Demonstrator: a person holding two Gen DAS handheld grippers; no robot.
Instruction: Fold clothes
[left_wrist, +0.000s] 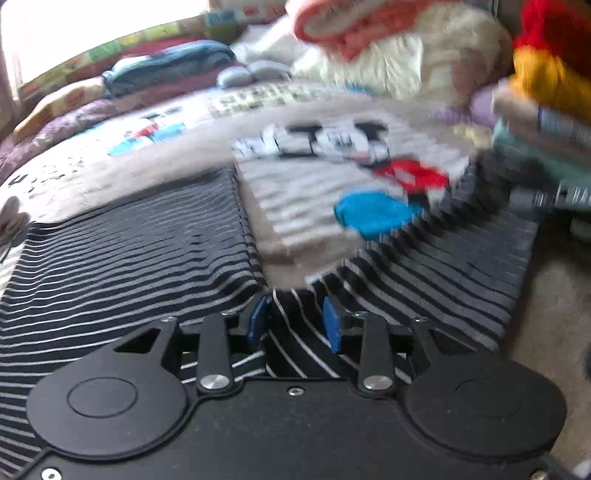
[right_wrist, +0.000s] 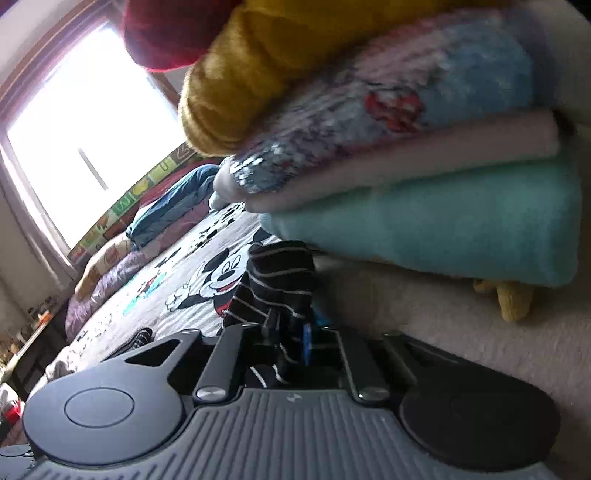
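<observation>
Striped knit, black and white: the shirt (left_wrist: 129, 266) sprawls over the bed's (left_wrist: 92, 177) near edge. My left claw (left_wrist: 295, 319) straddles a fold, pads narrow; my right claw (right_wrist: 291, 336) pinches bunched cloth. Soft, light, stretchy, so I'd grip hems.
</observation>
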